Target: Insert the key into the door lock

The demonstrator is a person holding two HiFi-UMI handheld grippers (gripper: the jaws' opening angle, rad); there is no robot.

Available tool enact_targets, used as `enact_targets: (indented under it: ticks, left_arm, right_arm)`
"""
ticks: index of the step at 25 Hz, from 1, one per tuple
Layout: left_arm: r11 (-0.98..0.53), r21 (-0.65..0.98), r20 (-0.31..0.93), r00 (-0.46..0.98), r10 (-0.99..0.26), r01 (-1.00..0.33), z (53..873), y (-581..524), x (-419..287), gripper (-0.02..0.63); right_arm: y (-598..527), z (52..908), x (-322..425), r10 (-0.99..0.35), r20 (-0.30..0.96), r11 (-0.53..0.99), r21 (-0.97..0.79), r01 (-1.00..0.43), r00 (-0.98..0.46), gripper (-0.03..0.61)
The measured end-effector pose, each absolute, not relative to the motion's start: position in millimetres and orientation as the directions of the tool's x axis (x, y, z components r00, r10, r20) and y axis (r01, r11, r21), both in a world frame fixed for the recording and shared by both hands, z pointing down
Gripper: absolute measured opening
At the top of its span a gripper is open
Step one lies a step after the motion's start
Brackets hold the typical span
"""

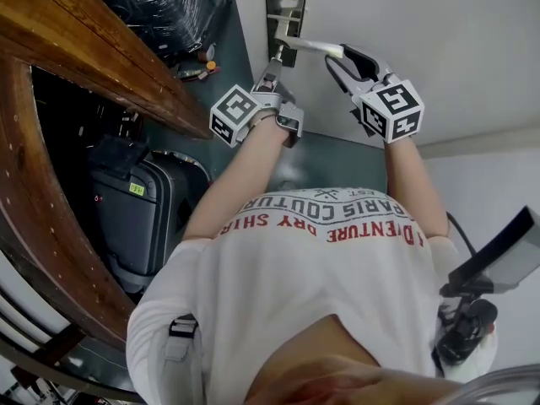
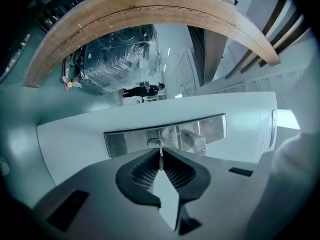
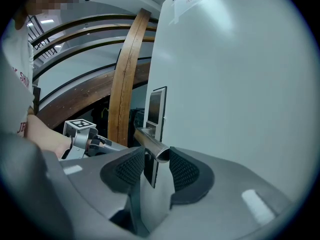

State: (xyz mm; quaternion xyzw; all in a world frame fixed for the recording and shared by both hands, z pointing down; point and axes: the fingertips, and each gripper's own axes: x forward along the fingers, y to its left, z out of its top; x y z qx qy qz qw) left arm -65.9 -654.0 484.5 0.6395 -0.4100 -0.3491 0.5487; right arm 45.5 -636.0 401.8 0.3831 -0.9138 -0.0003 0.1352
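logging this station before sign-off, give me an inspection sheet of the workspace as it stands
surface: white door with a steel lock plate on it
job's things: key tip at the keyhole; depth unclear
clutter: dark suitcase, wrapped goods
grippers: left gripper fingers shut on key; right gripper fingers shut on door handle
cables: thin dark lead at the person's right side
surroundings: curved wooden beam; a person far off

Place: hall of a large building, partly used for storage
Structure: curved wooden beam (image 2: 150, 6), white door (image 3: 230, 84) with steel lock plate (image 2: 125, 141)
Stored goods: plastic-wrapped load (image 2: 120, 64), dark suitcase (image 1: 143, 218)
Beyond: lit corridor, distant standing person (image 2: 150, 90)
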Motion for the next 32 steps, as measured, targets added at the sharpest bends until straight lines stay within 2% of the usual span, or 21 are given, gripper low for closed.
enact_targets:
  ticks: [18,29,32]
  left_arm:
    - [-0.024,1.000,-0.026,0.332,-0.943,0.010,487,-676,-58,0.023]
    - [-0.085,0.996,-0.081,0.343,-0.936,0.005,487,-680,-58,0.025]
    - [-0.129,0.990,-0.099,0.382,-0.919,-0.054,484,-672,-59,0.071]
  right_arm:
    - [-633,402,43,-0.684,0.263,0.722,0.117,-0.682,-0.680,0.144]
    - [-634,402,43,-0.673,0.273,0.732,0.117,-0.671,-0.687,0.143]
    - [-634,399,48,-0.694,0.268,0.713,0.130,-0.689,-0.668,0.143]
